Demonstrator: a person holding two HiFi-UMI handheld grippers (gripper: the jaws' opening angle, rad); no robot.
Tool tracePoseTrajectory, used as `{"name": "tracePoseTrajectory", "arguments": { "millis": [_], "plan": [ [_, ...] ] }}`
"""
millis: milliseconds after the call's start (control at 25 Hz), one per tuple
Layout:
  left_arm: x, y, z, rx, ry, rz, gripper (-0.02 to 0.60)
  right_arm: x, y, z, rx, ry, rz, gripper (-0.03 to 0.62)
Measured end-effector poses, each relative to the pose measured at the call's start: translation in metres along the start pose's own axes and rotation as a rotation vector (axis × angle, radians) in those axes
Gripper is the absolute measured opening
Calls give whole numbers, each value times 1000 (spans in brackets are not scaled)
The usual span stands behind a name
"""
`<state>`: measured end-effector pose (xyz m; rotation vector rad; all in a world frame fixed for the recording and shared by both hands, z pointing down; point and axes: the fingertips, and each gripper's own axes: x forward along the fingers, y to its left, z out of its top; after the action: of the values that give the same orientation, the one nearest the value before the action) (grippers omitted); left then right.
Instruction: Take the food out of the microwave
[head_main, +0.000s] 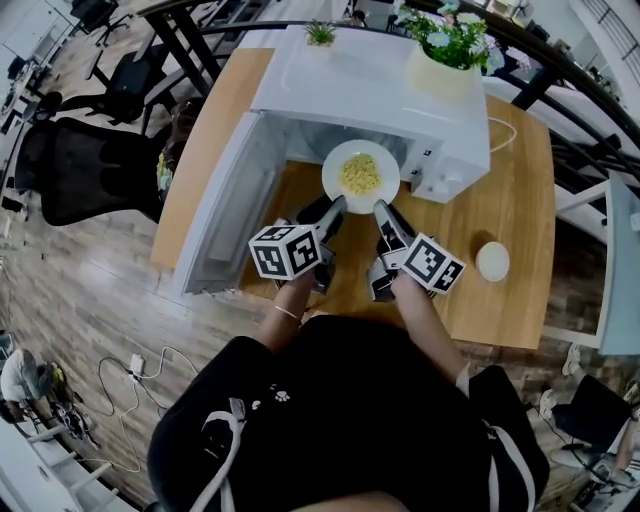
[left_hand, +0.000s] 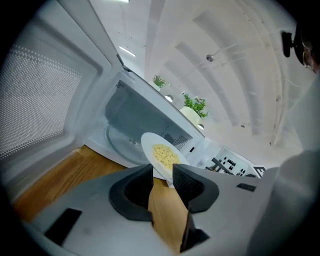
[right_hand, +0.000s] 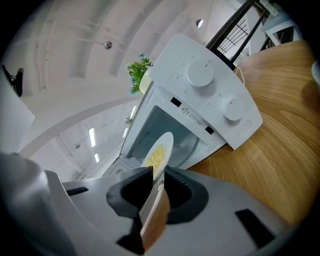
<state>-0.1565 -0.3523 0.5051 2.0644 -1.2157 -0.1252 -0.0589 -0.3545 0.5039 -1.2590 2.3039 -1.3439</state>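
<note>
A white plate of yellow food (head_main: 360, 175) hangs level just in front of the open white microwave (head_main: 370, 85). Both grippers hold it by its near rim. My left gripper (head_main: 335, 207) is shut on the rim's left part, and my right gripper (head_main: 383, 210) is shut on its right part. From the left gripper view, the plate (left_hand: 160, 156) tilts out of the left gripper (left_hand: 167, 177), with the bare glass turntable (left_hand: 120, 142) behind it. The right gripper view shows the plate (right_hand: 159, 150) edge-on in the right gripper (right_hand: 157, 175).
The microwave door (head_main: 225, 200) stands swung open to the left, over the wooden table (head_main: 510, 200). A pot of flowers (head_main: 445, 55) and a small plant (head_main: 320, 33) sit on the microwave. A small white dish (head_main: 492, 261) lies at the right. Office chairs (head_main: 90, 170) stand left.
</note>
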Motion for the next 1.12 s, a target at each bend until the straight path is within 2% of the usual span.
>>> {"name": "tracePoseTrajectory", "arguments": {
  "millis": [400,800,1120],
  "plan": [
    [-29,-25,-4,29,-28,-28,120,-32,21,-6,22,-28,50,66],
    [-51,-49,16,78,-92,-60,120,-49,53,4,9,-77,116,58],
    [-56,-53,18,98,-99,-64,120,-53,57,3,21,-89,126,58]
  ]
}}
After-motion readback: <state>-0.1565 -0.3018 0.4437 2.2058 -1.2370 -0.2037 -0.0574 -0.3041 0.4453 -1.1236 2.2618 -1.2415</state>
